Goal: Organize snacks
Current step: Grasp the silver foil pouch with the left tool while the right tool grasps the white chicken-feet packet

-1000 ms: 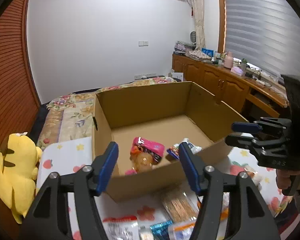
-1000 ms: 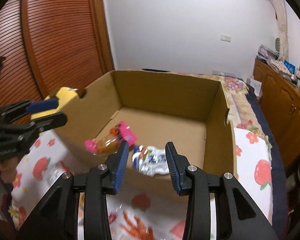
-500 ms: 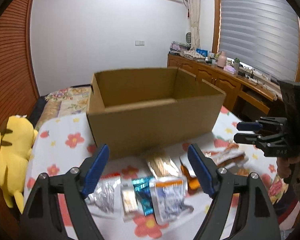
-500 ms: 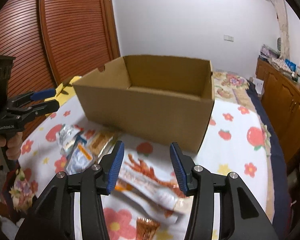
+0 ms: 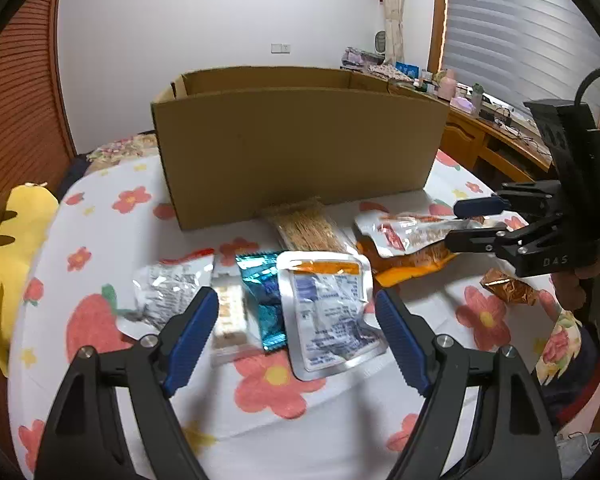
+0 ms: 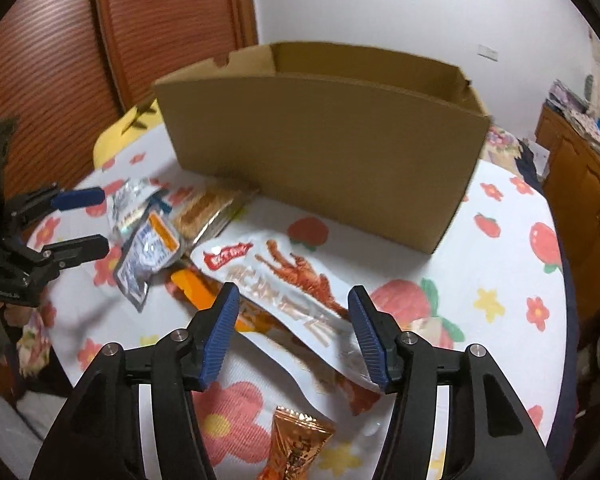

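Snacks: loose packets on floral cloth (image 5: 100, 240), just in front of cardboard box (image 5: 300, 144).
Silver pouch (image 5: 328, 312): orange strip on top, lies flat, touching blue wrapper (image 5: 264, 296) on its left.
L gripper (image 5: 296, 316): released, jaws wide, nothing pinched; hangs over silver pouch + blue wrapper.
White pack (image 6: 292, 288): red crayfish print, overlaps orange pack (image 6: 196, 288).
R gripper (image 6: 292, 328): released, jaws just been opening; white pack below the gap, pads not pressing it.
Copper wrapper (image 6: 296, 448): apart, near edge.
Yellow plush (image 5: 8, 248): beside table, left.
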{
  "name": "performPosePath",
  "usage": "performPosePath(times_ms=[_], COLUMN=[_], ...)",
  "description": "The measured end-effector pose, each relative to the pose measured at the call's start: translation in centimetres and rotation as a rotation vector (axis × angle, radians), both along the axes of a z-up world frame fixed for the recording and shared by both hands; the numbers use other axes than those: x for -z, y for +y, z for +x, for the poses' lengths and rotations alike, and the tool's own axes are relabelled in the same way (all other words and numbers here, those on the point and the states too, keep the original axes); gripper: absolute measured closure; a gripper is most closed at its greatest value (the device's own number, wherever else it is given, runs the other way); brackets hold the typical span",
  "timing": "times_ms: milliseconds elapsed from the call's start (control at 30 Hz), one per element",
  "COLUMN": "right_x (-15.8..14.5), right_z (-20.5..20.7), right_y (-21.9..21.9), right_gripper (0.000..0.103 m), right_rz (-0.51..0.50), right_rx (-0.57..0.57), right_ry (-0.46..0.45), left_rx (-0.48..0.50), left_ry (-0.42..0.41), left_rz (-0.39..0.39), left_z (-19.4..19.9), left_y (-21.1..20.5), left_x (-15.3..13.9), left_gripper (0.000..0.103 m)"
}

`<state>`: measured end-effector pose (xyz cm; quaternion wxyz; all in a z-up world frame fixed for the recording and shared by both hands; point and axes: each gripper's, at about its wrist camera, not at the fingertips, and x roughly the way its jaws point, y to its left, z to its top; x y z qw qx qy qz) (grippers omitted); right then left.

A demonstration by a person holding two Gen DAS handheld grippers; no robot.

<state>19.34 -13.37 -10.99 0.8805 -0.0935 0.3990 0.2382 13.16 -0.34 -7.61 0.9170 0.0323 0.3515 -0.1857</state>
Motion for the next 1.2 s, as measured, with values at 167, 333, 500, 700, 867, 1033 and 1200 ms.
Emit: performPosePath(times_ms=[167, 333, 500, 700, 867, 1033, 1200], right_x=[0.2, 0.8, 1.0, 0.5, -0.3, 0.0, 0.7], right_z=[0.9, 2.6, 3.3, 3.4, 3.3, 3.4, 3.8], right_y=[0.1, 0.0, -0.7, -1.5, -2.2, -2.1, -1.2], right_gripper=[0.042, 0.038, 0.042, 0.067, 0.074, 0.074, 0.069], right_rz=[-0.033, -0.037, 0.044, 0.100, 0.119, 0.084, 0.046], right_rx=[-0.015, -0.028, -0.041, -0.044, -0.024, -0.006, -0.009], right_ry=[0.019, 0.088, 0.168, 0.195, 0.179, 0.162, 0.152], left_rx=[0.004, 0.011, 0.013, 0.021, 0.027, 0.039, 0.048], left_ry=[0.022, 0.043, 0.067, 0.087, 0.110, 0.123, 0.139], left_rz=[0.000, 0.006, -0.012, -0.011, -0.004, 0.042, 0.056], left_z=[0.1, 0.3, 0.7, 1.3, 1.7, 1.8, 1.9], left_y=[-0.4, -0.9, -1.2, -1.6, -2.0, -2.8, -3.0], left_x=[0.7, 1.0, 1.2, 1.4, 1.8, 2.3, 2.6], left_gripper=[0.022, 0.022, 0.022, 0.023, 0.027, 0.040, 0.042])
